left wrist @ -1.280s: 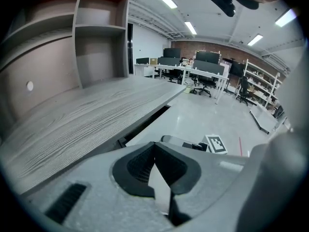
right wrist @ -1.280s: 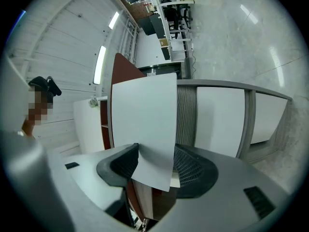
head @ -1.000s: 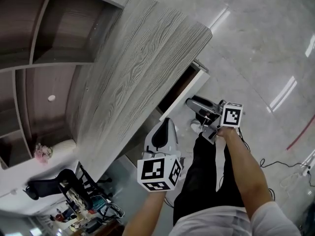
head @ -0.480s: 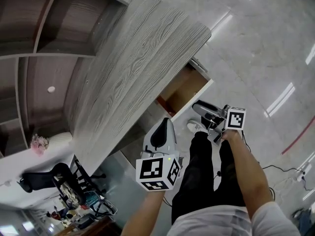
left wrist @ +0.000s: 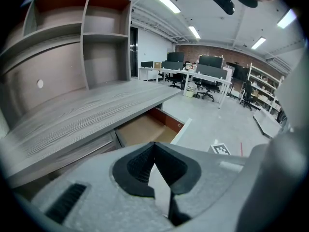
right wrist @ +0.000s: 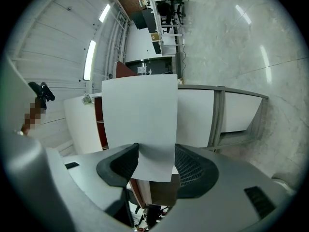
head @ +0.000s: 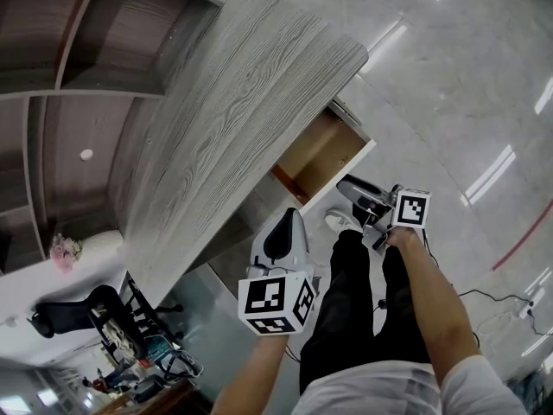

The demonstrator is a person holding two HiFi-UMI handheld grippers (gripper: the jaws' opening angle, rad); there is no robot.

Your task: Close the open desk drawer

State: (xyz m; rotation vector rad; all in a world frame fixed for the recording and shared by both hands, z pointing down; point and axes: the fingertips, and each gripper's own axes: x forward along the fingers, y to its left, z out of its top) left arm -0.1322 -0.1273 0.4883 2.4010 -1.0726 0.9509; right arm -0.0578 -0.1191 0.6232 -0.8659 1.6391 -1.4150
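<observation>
Here: both forearms reach forward and down from the body. The right gripper [head: 344,186] is held out at arm's length with its marker cube [head: 409,207] at the wrist end and its nose at the drawer [head: 321,150]. Its fingers [right wrist: 193,166] are clamped on either side of the drawer's white front panel, which fills the gap between them in the right gripper view. The left gripper [head: 295,215] sits nearer the body, just off the bench [head: 233,111] edge and apart from the drawer. Its fingers [left wrist: 137,166] meet at the tips with nothing between them. The bench is a long grey wood-grain top, and a shelf unit [head: 52,59] of open compartments rises behind it. The floor [head: 458,85] is pale and glossy, streaked with reflected ceiling lights. A red line [head: 523,236] and loose cables [head: 501,296] lie off to the right. Office desks and chairs [left wrist: 203,74] stand far down the room in the left gripper view. The drawer hangs under the bench near its corner and is pulled well out. It shows a brown board floor, a reddish inner wall and a white front. The person's dark trousers [head: 354,301] and a pale shoe [head: 339,221] are just below it.
</observation>
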